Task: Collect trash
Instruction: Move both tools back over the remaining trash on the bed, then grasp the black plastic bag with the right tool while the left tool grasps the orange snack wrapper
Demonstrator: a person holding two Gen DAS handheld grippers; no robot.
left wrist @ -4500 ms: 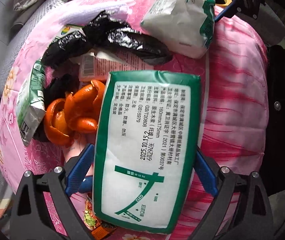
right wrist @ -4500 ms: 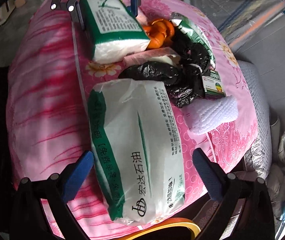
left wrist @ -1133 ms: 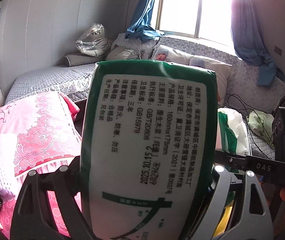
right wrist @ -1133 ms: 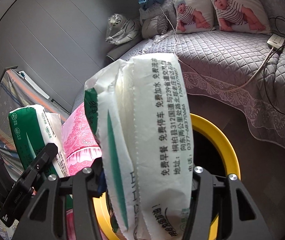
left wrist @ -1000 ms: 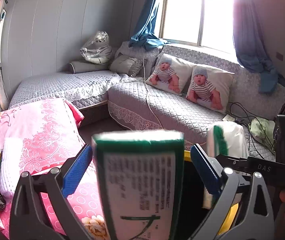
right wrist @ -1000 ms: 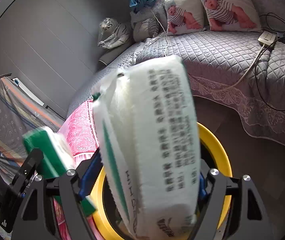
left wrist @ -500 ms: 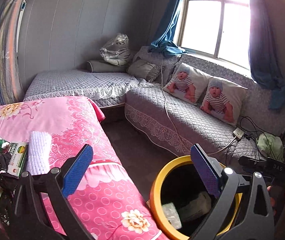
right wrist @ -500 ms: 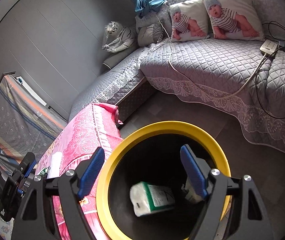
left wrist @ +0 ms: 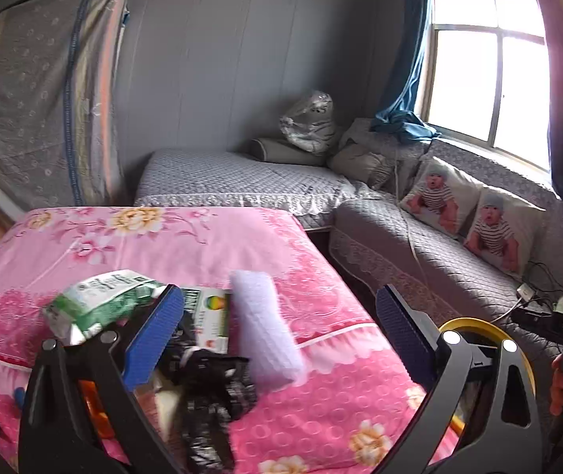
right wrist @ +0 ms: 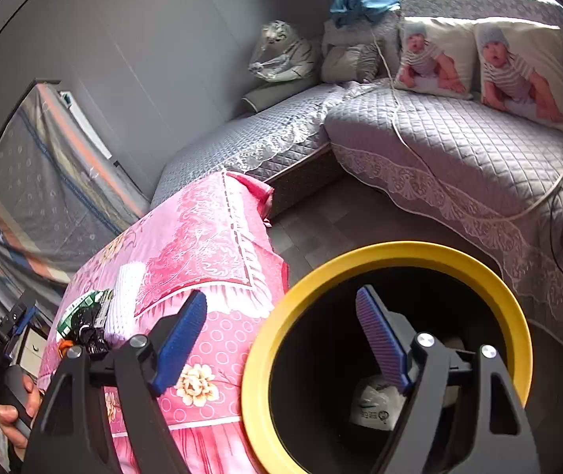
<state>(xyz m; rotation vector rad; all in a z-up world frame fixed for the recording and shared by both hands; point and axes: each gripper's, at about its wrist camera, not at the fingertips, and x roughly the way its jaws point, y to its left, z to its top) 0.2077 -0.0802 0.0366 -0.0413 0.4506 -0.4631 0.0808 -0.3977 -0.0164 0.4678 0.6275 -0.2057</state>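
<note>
Left tongs (left wrist: pixel 279 331) – jaws wide, empty – point at the trash (left wrist: pixel 186 339) near the bed's (left wrist: pixel 321 407) front edge, its white roll (left wrist: pixel 263 339) lengthwise between them. Right tongs (right wrist: pixel 281 335) – wide, empty – hang over the bin (right wrist: pixel 384 254), farther off.

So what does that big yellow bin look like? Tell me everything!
The bin is round, with a thick bright yellow rim that looks like plastic and a dark inside. It stands upright and open on the floor, close beside the pink-covered bed. A white packet lies at its bottom. The right gripper hangs open above its rim.
</note>
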